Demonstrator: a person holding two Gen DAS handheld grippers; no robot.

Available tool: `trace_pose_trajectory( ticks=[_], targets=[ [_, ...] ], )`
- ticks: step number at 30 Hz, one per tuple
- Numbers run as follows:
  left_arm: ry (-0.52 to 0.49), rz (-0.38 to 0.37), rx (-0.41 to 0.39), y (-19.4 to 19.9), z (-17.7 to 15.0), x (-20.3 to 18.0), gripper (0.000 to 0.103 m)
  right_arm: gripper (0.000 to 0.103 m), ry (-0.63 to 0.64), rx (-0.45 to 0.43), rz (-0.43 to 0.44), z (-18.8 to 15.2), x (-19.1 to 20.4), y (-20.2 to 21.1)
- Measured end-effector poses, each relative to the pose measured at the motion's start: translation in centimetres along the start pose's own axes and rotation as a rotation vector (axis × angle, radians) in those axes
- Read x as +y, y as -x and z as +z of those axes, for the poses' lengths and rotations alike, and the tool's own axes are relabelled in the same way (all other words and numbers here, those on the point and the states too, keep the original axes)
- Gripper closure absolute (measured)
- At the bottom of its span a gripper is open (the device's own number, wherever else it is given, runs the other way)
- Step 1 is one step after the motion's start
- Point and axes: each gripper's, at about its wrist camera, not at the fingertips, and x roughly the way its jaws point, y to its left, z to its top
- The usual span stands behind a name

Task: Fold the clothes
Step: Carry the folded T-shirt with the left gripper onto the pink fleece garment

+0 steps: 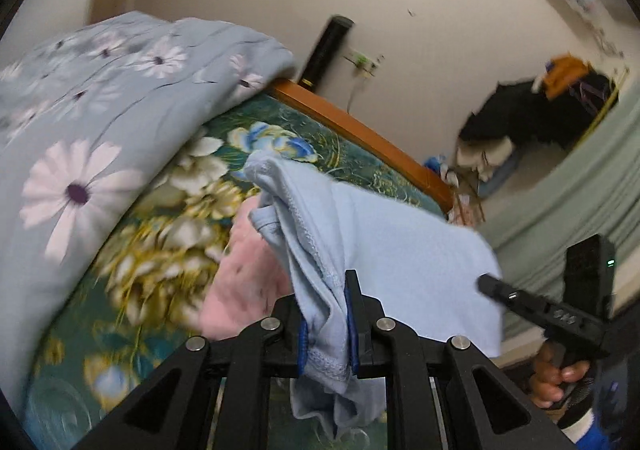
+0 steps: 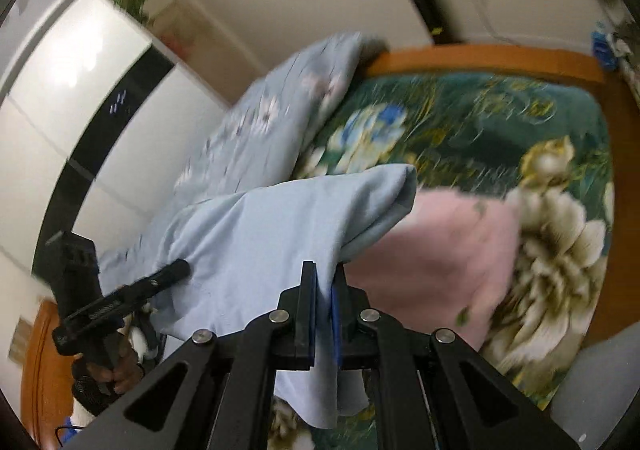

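A light blue garment (image 1: 384, 250) hangs in the air between both grippers above the bed. My left gripper (image 1: 326, 310) is shut on its bunched, stitched hem. My right gripper (image 2: 324, 290) is shut on another edge of the same garment (image 2: 280, 234), which drapes to the left and below the jaws. A pink garment (image 1: 244, 282) lies on the bed under it, and also shows in the right wrist view (image 2: 436, 258). The right gripper shows at the right of the left wrist view (image 1: 486, 284), the left gripper at the left of the right wrist view (image 2: 182, 270).
The bed has a dark green floral cover (image 2: 500, 118) and an orange wooden frame (image 1: 360, 130). A folded blue daisy quilt (image 1: 100, 110) lies at the bed's head. A white cabinet (image 2: 80, 98) stands beside it. Clothes pile (image 1: 528, 110) against the far wall.
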Motion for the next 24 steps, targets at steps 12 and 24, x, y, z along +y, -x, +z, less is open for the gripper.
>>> trace_pose_trajectory(
  ticks=[12, 24],
  targets=[
    [0.131, 0.014, 0.133, -10.0, -2.6, 6.1, 0.085, 0.096, -0.219, 0.099, -0.047, -5.6, -9.4, -8.1],
    [0.044, 0.148, 0.038, -4.2, -2.3, 4.8, 0.065, 0.088, -0.183, 0.043, -0.302, -4.4, -8.5, -4.6]
  ],
)
